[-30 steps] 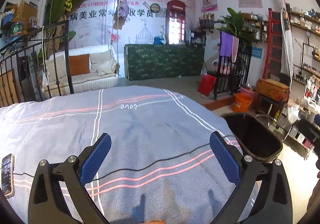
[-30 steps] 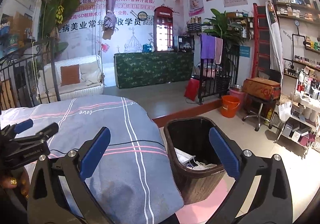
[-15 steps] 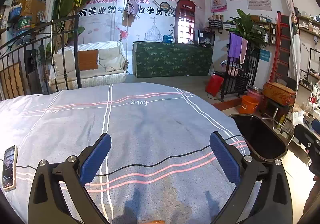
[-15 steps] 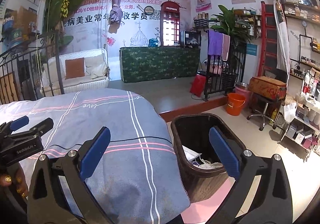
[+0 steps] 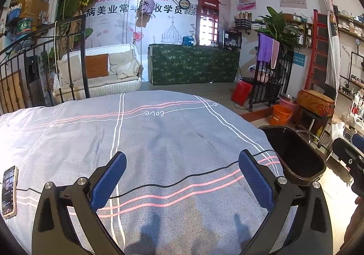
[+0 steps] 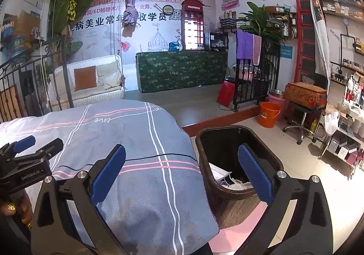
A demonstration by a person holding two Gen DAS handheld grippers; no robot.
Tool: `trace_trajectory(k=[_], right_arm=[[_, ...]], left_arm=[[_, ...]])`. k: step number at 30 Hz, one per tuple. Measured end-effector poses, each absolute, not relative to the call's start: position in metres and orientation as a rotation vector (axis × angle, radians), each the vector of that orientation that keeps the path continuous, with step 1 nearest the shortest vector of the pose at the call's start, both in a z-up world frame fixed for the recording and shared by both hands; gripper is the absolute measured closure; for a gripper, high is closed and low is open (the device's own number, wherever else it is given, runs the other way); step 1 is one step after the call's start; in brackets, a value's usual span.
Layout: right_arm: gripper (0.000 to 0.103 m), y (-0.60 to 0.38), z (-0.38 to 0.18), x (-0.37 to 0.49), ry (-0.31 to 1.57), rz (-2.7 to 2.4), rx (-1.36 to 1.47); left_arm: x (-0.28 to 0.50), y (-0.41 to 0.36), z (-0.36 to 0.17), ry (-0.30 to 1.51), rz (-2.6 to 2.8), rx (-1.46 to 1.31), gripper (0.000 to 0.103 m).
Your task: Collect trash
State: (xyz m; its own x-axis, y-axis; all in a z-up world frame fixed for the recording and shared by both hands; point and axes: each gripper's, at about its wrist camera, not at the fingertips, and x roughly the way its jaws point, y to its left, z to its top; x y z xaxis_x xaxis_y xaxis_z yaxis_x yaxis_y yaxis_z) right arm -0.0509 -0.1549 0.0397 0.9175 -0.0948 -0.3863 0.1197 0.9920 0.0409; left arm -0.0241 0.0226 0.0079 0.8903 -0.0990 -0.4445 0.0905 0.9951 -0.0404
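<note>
Left claw (image 6: 34, 148) reads "GenRobot.AI"; bedspread (image 5: 159, 141) "love".

Wide bare stretch of grey blanket (image 5: 173, 132) across centre of left wrist frame, free for passage between spread blue fingers. Thin black cable (image 5: 182, 181) crossing blanket from left edge to right, snag risk. Phone (image 5: 9, 189) at lower left edge of frame. Dark bin (image 6: 236, 164) hard against bed's right side, mouth open upward, white scraps (image 6: 229, 181) low inside, room above. Left gripper (image 6: 37, 143) intruding at left edge of right wrist frame. Iron rail (image 5: 43, 68) blocking upper left.
</note>
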Motion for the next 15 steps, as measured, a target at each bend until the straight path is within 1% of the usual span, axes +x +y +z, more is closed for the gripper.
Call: trace_trajectory(k=[15], right_arm=[[0.006, -0.1626, 0.0357, -0.0513, 0.397, -0.11, 0.078]], left_arm=[[-0.0218, 0.026, 0.0054, 0.486, -0.101, -0.013, 0.006]])
